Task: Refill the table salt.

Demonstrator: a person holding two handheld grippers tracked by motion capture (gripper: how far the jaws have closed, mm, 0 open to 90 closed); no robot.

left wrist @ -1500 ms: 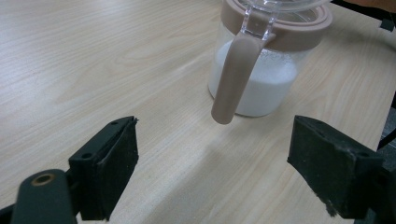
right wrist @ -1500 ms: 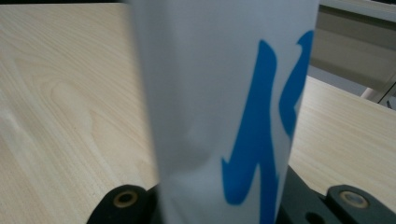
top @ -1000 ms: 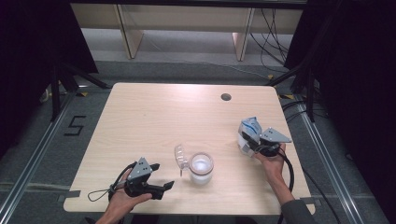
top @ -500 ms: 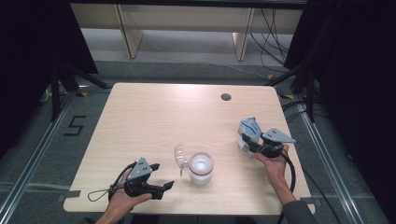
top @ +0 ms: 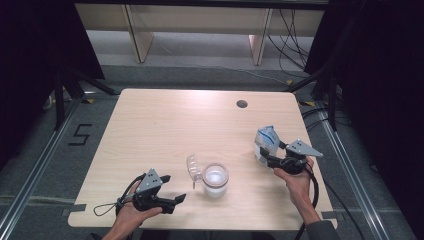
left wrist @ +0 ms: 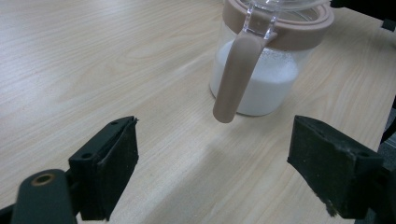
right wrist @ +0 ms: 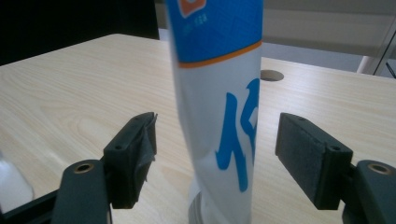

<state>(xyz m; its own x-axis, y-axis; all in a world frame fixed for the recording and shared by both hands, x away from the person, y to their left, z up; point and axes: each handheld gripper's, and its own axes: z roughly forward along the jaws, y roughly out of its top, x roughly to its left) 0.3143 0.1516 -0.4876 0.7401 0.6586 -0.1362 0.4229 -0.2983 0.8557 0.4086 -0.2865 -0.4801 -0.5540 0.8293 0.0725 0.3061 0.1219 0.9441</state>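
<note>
Pale wood grain covers the desk (top: 165,125) in the high view, with a round cable hole (top: 242,104) near its upper right. At lower centre stands a clear jug (top: 215,180) holding white liquid, its lid flipped open to the left. The left tongs (top: 172,199) lie low at lower left, spread wide, pointing at the jug. At right the right tongs (top: 265,158) flank a blue-and-white pouch (top: 266,141) standing upright on the desk. On the floor at left a taped "5" (top: 80,135) can be read.

In the left gripper view the jug (left wrist: 261,79) sits in the upper right, beige handle (left wrist: 236,77) facing the camera, beyond the wide-open, empty tongs (left wrist: 215,165).

In the right gripper view the pouch (right wrist: 219,98) rises at centre, between pads that stand clear of it; these jaws have just been opening. Large blue characters on the pouch cannot be read; an orange band crosses it.
</note>
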